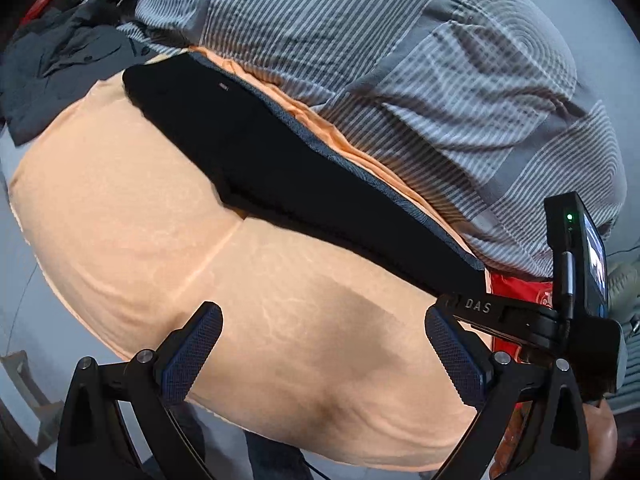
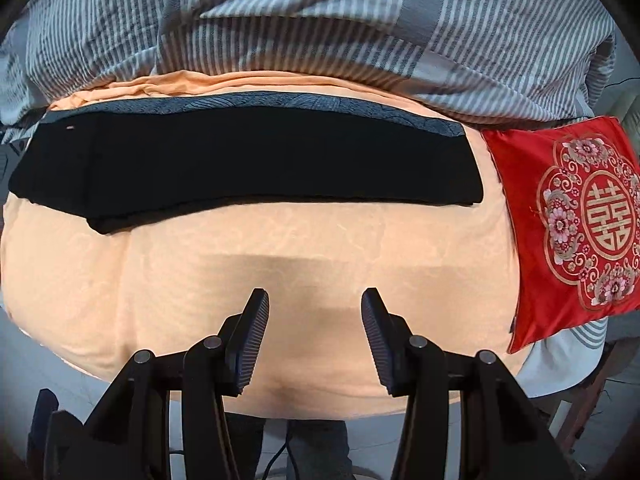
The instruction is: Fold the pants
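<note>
Black pants (image 2: 240, 160) lie flat in a long band across the peach bed sheet (image 2: 280, 248), one leg on the other; they also show in the left wrist view (image 1: 280, 160). My right gripper (image 2: 315, 308) is open and empty, hovering above the sheet on the near side of the pants. My left gripper (image 1: 320, 320) is open and empty, also above the sheet on the near side of the pants. The right gripper's body (image 1: 560, 304) shows at the right of the left wrist view.
A grey striped quilt (image 2: 320, 20) is bunched behind the pants. A red embroidered cushion (image 2: 572, 220) lies at the right end of the pants. Dark clothes (image 1: 60, 60) are piled at the far left. A blue-grey cloth strip (image 2: 280, 106) lies under the pants' far edge.
</note>
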